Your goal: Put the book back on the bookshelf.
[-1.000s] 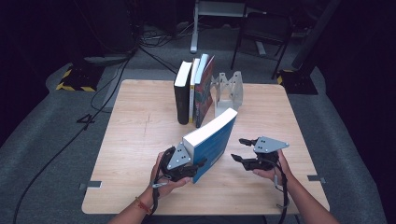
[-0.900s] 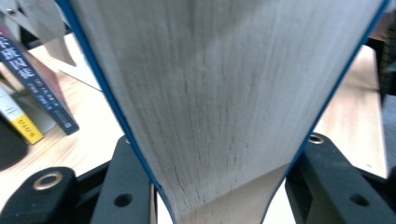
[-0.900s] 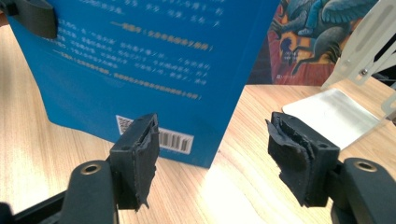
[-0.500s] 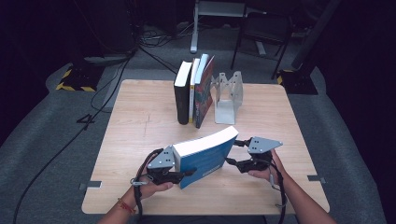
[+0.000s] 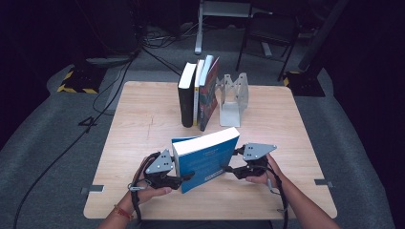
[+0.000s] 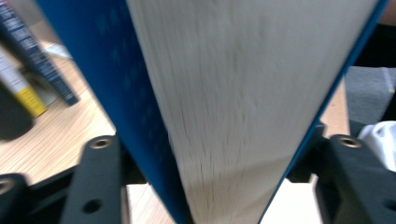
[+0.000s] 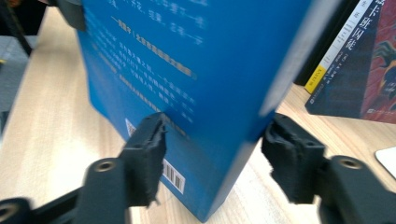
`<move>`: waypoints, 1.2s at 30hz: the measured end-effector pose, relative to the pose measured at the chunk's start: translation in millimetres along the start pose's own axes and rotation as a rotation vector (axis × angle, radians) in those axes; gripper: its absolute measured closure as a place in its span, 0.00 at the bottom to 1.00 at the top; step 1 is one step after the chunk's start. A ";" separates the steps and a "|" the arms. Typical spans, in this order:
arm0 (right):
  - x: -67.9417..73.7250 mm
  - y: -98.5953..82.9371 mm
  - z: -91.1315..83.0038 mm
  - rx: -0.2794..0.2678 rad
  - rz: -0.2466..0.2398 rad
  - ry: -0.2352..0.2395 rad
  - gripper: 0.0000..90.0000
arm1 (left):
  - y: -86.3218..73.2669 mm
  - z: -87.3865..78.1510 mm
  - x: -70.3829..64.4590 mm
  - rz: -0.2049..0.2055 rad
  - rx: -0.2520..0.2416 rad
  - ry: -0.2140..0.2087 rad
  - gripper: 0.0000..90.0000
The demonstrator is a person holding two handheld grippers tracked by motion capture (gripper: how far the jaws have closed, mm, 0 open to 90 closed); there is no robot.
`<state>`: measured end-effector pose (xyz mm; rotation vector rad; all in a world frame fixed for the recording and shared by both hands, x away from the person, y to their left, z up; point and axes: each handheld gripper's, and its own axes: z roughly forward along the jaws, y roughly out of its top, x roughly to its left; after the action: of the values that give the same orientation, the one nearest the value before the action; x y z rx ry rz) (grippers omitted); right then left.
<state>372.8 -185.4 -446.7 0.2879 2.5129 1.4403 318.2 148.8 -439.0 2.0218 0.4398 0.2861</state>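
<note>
A blue book [image 5: 206, 157] is held clamped by the left gripper [image 5: 165, 172] near the front edge of the table [image 5: 143, 119], the pages [image 6: 233, 107] seen wedged between its jaws in the left gripper view. The right gripper [image 5: 246, 167] is set at the book's other end with its jaws apart; in the right gripper view one pad [image 7: 147, 154] lies against the back cover while the other stands just clear of the spine side, so no grip is judged to be made there yet. The book is carried on edge, its long axis running roughly left to right between the two grippers, tilted up towards the right. A row of upright books [image 5: 198, 93] and a metal bookend [image 5: 233, 98] are seen near the far edge, well apart from the held book. The book's lower edge is hidden in the high view, so whether it touches the table cannot be told; cover print is blurred
</note>
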 end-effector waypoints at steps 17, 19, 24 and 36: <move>25.1 36.2 -29.4 -0.116 -0.052 0.048 0.56 | -0.8 -1.3 -2.4 -0.040 -0.039 0.069 0.39; 25.9 38.0 -33.2 -0.118 -0.043 0.050 0.60 | 1.7 3.2 -0.1 -0.045 -0.041 0.065 0.36; 29.5 40.3 -42.5 -0.105 -0.052 0.048 0.65 | 9.4 14.5 3.0 -0.049 -0.036 0.042 0.33; 22.5 36.5 -76.1 -0.038 -0.017 -0.005 0.66 | 34.6 56.7 9.5 -0.036 -0.021 -0.035 0.29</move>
<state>331.0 -223.4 -380.1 0.2625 2.4750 1.4772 354.9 92.7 -434.8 1.9931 0.4490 0.2321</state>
